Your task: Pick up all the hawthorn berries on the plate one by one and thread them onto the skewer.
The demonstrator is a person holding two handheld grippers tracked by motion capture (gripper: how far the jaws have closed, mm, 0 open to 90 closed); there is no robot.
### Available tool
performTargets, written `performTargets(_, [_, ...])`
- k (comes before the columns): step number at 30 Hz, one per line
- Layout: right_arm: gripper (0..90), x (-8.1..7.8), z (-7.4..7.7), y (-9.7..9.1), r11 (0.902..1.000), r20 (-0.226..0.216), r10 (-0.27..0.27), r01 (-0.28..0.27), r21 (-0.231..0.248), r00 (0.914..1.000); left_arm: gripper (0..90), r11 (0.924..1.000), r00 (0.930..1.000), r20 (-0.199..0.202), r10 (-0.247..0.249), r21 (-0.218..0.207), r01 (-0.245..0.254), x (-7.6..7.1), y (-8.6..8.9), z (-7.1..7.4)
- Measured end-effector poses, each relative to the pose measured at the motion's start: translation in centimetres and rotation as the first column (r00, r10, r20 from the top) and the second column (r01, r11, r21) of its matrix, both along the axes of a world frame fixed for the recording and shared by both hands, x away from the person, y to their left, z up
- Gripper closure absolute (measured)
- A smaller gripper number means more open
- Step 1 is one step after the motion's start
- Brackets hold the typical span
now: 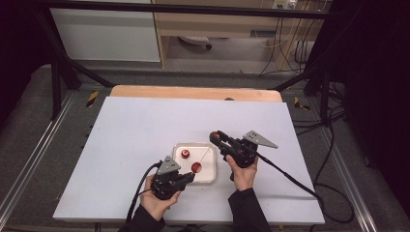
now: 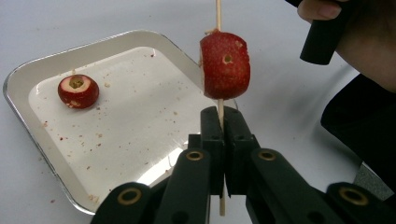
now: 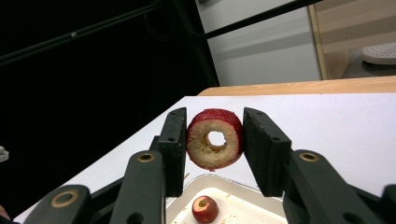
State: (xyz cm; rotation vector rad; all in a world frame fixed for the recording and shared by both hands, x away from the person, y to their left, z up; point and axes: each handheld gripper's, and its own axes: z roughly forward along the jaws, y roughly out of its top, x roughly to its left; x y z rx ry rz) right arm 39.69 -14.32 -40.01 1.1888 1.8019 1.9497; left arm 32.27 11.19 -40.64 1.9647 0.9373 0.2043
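Hands at the near table edge, a black two-jaw gripper in each. Left gripper (image 2: 223,135) has its jaws pressed together on a thin wooden skewer (image 2: 220,114), pinching it near the lower end, with a red cored fruit piece (image 2: 225,65) already threaded on just above the jaws and the stick running on past it. In the high view the left gripper (image 1: 189,177) sits at the near edge of a small white rectangular tray with rounded corners (image 1: 209,178), the skewered piece (image 1: 196,167) over the tray and the skewer (image 1: 205,155) slanting up toward the right

Right gripper (image 3: 214,142) pinches a second red fruit ring with a pale cut face and a round hole through the middle (image 3: 215,139), pads tight on the skin either side, hole facing the camera. Seen from above, the right gripper (image 1: 216,137) is held up just beyond the tray's far right corner, near the skewer tip

A third small red cored piece (image 1: 185,154) lies loose in the tray, crumbs scattered round it on the tray floor (image 2: 121,116). Tray rests on a white table sheet (image 1: 135,130), bare wooden table edge (image 1: 193,92) behind it

Step in hand, as I read it: threading fruit onto the stick, one on, second lined up. Next move likely calls for bringing the ring's hole square onto the skewer tip and sliding it down, left hand keeping the stick steady; off-axis it could snag or split the ring

No brands, labels or legible writing anywhere
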Motion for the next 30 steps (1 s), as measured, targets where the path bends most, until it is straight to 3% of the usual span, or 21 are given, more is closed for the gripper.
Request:
performTargets(19, [61.9, -0.2, -0.2, 0.1, 0.9998, 0.017, 0.014, -0.014, -0.016, 0.9997, 87.9, 0.9990, 0.9994, -0.025, 0.024, -0.036, -0.025, 0.5, -0.5, 0.0])
performTargets(26, [61.9, -0.4, -0.3, 0.3, 0.9998, 0.020, 0.017, -0.017, -0.011, 0.9996, 88.0, 0.9951, 0.9981, -0.019, 0.058, -0.078, -0.060, 0.6, -1.0, 0.1])
performTargets(30, [61.9, -0.7, -0.3, 0.4, 0.9997, 0.012, 0.024, -0.024, 0.004, 0.9996, 88.0, 0.9942, 0.9975, 0.003, 0.070, -0.082, -0.070, 0.4, -1.3, 0.0])
